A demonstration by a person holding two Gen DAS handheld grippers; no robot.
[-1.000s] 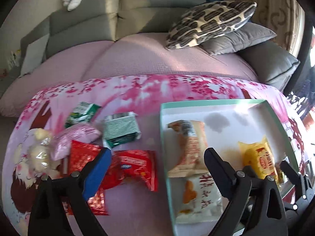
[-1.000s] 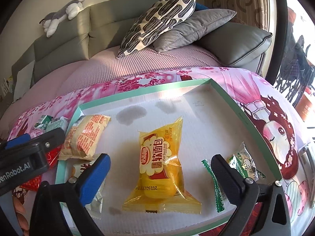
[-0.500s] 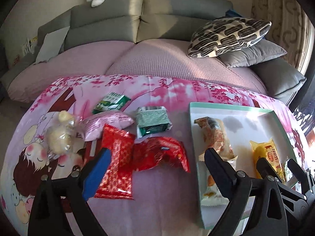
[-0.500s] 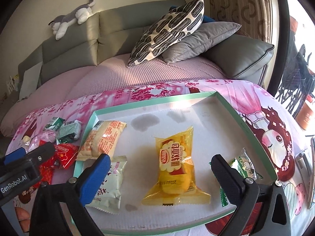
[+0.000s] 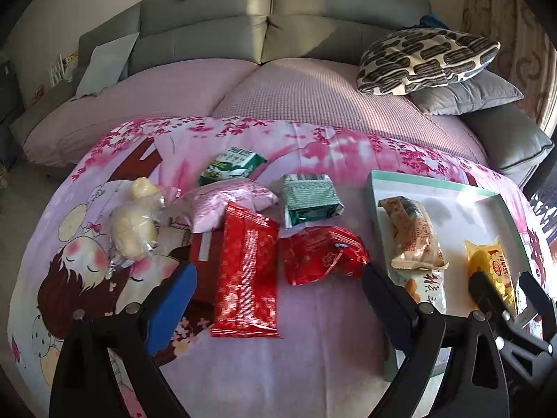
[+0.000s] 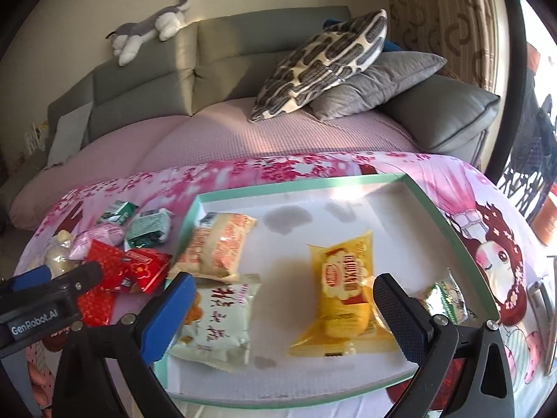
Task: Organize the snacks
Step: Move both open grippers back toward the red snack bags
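The left gripper (image 5: 278,299) hangs spread wide and empty above the long red packet (image 5: 248,275), with the crumpled red packet (image 5: 322,257) just beside it on the pink cloth (image 5: 313,348); the right gripper (image 6: 282,310) hovers wide and empty too, over the tray (image 6: 449,224), where the yellow bun (image 6: 343,289) lies. The risk, as it looks: the red packets nearly touch, so a closing grip could catch both, or slip on the glossy film.

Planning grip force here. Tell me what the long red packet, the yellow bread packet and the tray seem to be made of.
Long red packet: likely metallised foil film, glossy; it glints and creases sharply.
Yellow bread packet: thin clear-tinted plastic film, shiny; highlights, and the bun shows through.
Tray: probably cardboard, matte white inside with a mint-green rim; flat, dull and stained, though plastic cannot be ruled out.
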